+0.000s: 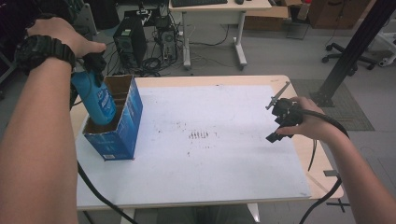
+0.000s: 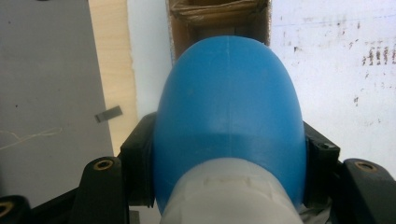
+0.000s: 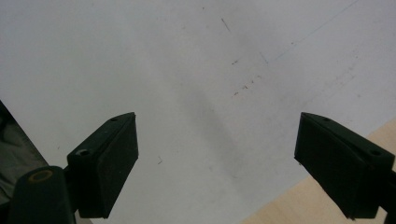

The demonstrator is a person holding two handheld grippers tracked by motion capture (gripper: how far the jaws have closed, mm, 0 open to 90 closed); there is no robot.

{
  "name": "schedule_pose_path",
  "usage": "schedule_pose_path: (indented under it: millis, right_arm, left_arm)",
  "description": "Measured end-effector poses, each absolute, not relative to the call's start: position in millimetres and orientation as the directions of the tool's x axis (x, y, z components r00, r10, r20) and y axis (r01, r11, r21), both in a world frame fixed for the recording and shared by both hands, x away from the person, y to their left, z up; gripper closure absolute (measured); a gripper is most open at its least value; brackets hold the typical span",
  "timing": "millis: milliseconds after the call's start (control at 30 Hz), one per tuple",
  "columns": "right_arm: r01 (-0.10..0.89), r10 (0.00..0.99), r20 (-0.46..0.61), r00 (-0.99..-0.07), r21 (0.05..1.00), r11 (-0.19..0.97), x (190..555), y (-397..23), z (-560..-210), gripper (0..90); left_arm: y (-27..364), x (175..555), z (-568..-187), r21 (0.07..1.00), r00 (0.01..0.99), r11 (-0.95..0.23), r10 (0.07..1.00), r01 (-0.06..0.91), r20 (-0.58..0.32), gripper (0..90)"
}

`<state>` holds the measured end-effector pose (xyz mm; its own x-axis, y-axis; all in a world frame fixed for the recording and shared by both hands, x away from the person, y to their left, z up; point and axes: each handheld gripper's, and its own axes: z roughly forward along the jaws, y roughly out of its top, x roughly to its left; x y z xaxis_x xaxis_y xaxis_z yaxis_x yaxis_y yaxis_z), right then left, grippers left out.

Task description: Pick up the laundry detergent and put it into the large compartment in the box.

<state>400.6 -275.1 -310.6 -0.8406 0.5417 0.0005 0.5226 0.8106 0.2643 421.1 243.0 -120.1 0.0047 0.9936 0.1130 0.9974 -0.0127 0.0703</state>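
blue bottle: pinched by left hand-held gripper, partly lowered into blue carton at surface's nine o'clock; seating remains. right hand-held gripper: spread, idle at three o'clock.

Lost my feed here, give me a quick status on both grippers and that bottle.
Left gripper shut on blue bottle, bottle's base down inside open blue box. Right gripper open, empty, over the white mat. Nothing in the way.

Surface: light wood table under a white sheet.
Sheet covers most of the top, scuffed with dark marks near frame centre. Open blue cardboard box stands on the sheet at centre left.
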Motion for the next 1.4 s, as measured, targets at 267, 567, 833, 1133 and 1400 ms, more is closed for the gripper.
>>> schedule_pose_path:
  millis: [267, 567, 833, 1133, 1400]
  right_arm:
    - [0.520, 0.538, 0.000, -0.843, 0.259, 0.814, 401.3, -273.3, -311.3, 13.7]
    - [0.520, 0.537, 0.002, -0.843, 0.256, 0.815, 401.1, -272.3, -312.4, 13.7]
    - [0.523, 0.540, 0.003, -0.842, 0.255, 0.814, 400.7, -273.6, -313.6, 13.7]
    - [0.523, 0.539, 0.005, -0.842, 0.252, 0.814, 400.9, -272.3, -315.5, 13.7]
    - [0.522, 0.537, 0.008, -0.844, 0.245, 0.817, 401.4, -270.8, -318.4, 13.7]
  left_arm:
    - [247.0, 420.7, -125.0, 0.064, 0.000, -0.007, 0.994, 0.998, 0.108, 37.6]
    - [246.5, 422.2, -129.7, 0.059, 0.003, -0.009, 0.995, 0.998, 0.100, 37.6]
    - [247.0, 423.7, -134.2, 0.058, 0.000, -0.006, 0.994, 0.998, 0.105, 37.6]
    - [249.4, 425.4, -145.2, 0.058, -0.003, -0.003, 0.996, 0.998, 0.092, 37.6]
    - [250.3, 427.0, -154.4, 0.042, 0.001, -0.004, 0.996, 0.999, 0.086, 37.6]
